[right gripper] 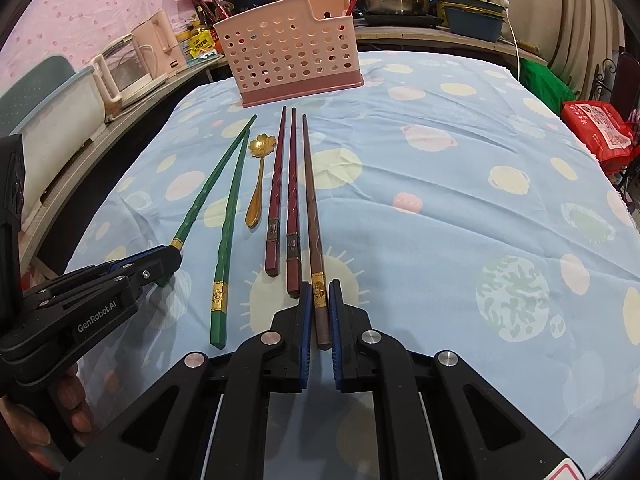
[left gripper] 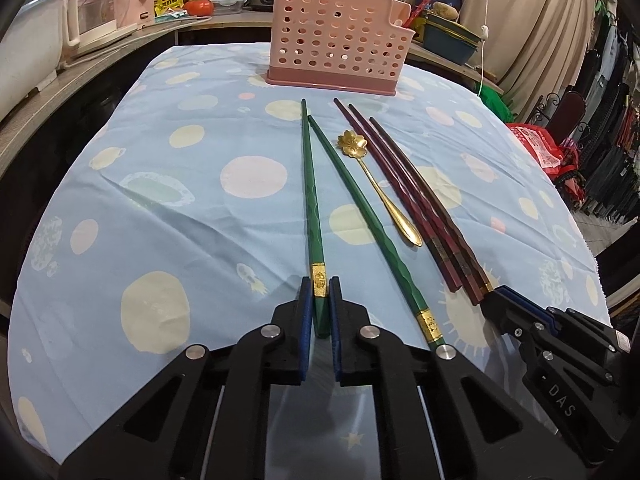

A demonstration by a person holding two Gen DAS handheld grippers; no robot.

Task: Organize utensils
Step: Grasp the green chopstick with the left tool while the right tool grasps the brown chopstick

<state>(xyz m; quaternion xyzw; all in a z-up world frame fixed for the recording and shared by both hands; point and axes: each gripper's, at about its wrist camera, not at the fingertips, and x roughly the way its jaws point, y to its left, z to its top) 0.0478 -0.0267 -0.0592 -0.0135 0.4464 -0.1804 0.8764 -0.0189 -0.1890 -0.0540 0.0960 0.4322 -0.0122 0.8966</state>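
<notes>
Both pinched near the table's front edge: left gripper on a green chopstick, right gripper on a brown chopstick — light, stiff, probably slick, best held at these thick ends.

On the surface the utensils lie side by side before the basket, which stands behind them. From left to right: two chopsticks, a spoon, then three more chopsticks. Pots and bottles stand behind the basket.
</notes>
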